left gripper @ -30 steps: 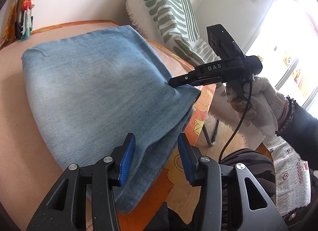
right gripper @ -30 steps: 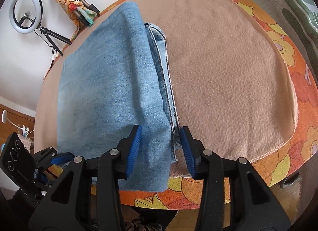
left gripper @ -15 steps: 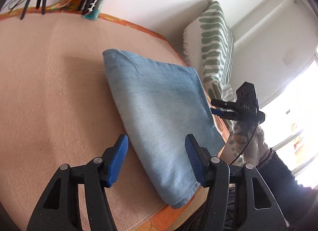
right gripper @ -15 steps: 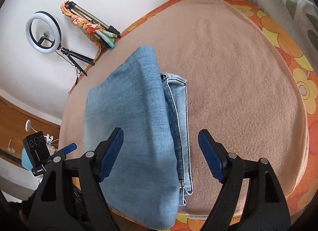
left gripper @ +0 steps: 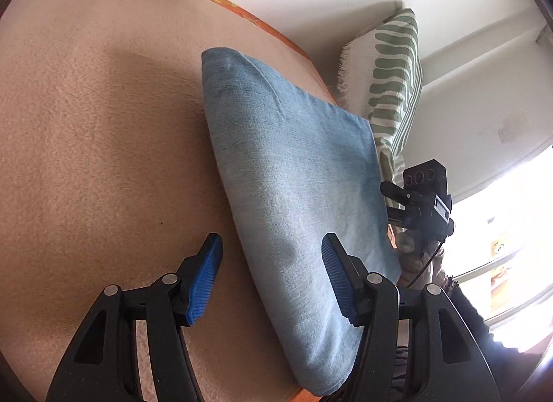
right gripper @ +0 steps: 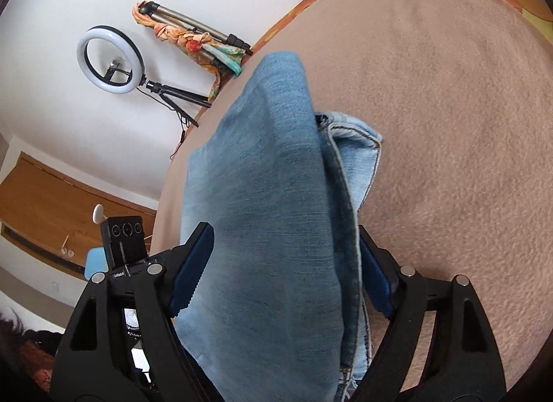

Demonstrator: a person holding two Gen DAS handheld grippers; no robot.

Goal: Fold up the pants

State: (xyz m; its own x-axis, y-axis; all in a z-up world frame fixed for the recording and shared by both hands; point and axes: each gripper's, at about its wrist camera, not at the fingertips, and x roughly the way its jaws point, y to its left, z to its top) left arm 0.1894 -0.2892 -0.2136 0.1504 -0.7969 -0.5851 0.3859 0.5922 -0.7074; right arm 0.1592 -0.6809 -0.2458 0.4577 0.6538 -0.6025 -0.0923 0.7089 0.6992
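pants [left gripper: 297,194] folded on blanket [left gripper: 96,146], under both spread tools

Bright daylight is admitted from the blown-out window [left gripper: 511,263]; edges are bent by fisheye distortion, corners darkly vignetted; focus is kept sharp.

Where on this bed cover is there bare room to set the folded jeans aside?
Bare tan blanket lies wide open left of the jeans in the left view; the right view shows more beyond the waistband side. It is tight along the jeans' other edge, where they reach the orange border near the striped cushion.
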